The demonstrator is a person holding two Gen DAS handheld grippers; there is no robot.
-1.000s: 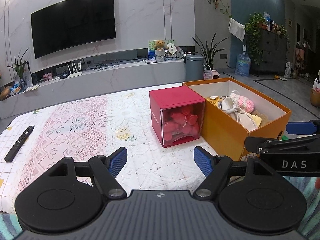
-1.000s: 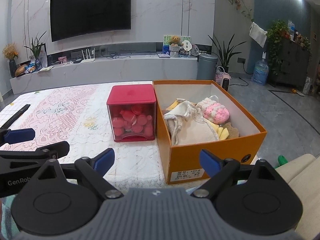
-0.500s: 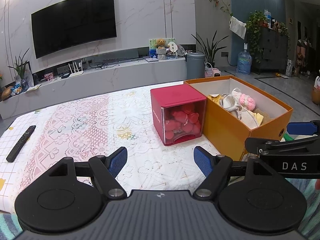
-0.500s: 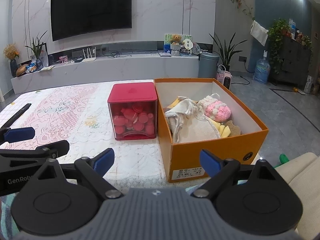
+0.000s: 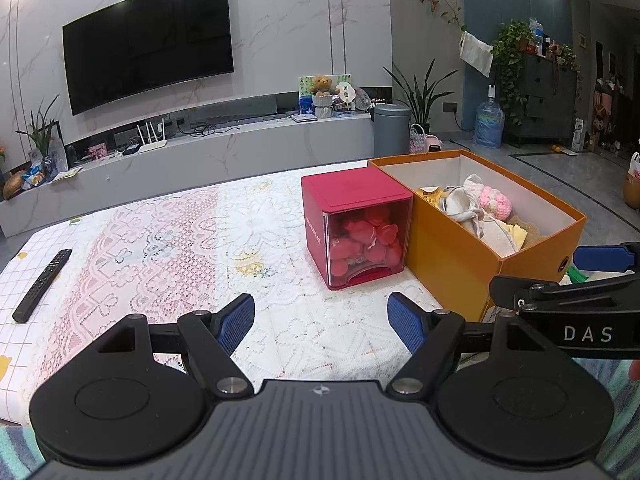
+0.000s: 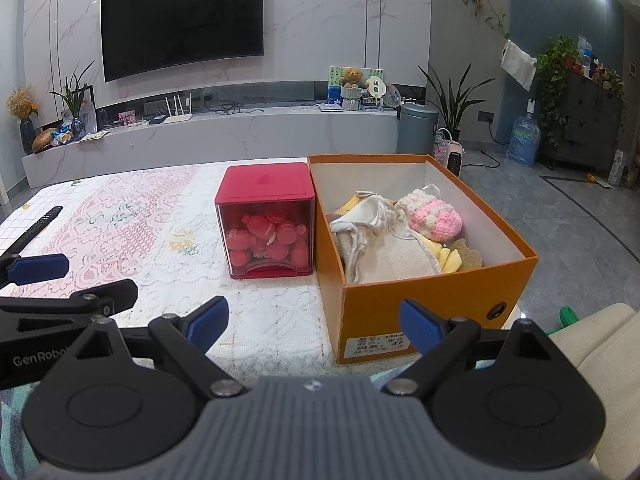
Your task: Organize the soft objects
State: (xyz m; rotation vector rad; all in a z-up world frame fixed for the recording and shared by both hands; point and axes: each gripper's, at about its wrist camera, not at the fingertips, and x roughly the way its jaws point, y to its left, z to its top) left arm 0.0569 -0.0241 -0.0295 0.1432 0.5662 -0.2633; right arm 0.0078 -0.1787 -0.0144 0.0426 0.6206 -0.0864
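Two hand-held grippers: the left hand-held gripper and the right hand-held gripper both stood wide open, holding nothing, short of the near edge of the surface.
Soft objects: a cream cloth bundle, a pink-and-white crocheted piece and yellow and tan scraps lay heaped inside the orange cardboard box, toward the surface's right edge.
Neighbour: a red cube container full of red pieces stood touching the box's left wall.
Handling: the fabrics looked light, limp and non-fragile; they would likely sag and drag neighbours along.
Grip point: a raised fold of the cloth bundle, or the crocheted piece across its bulge, seemed the best hold.
Right wrist view only: the box's labelled near wall and full interior showed.
Left wrist view only: the box's left wall hid much of the heap, while the whole remote control showed near the left edge.
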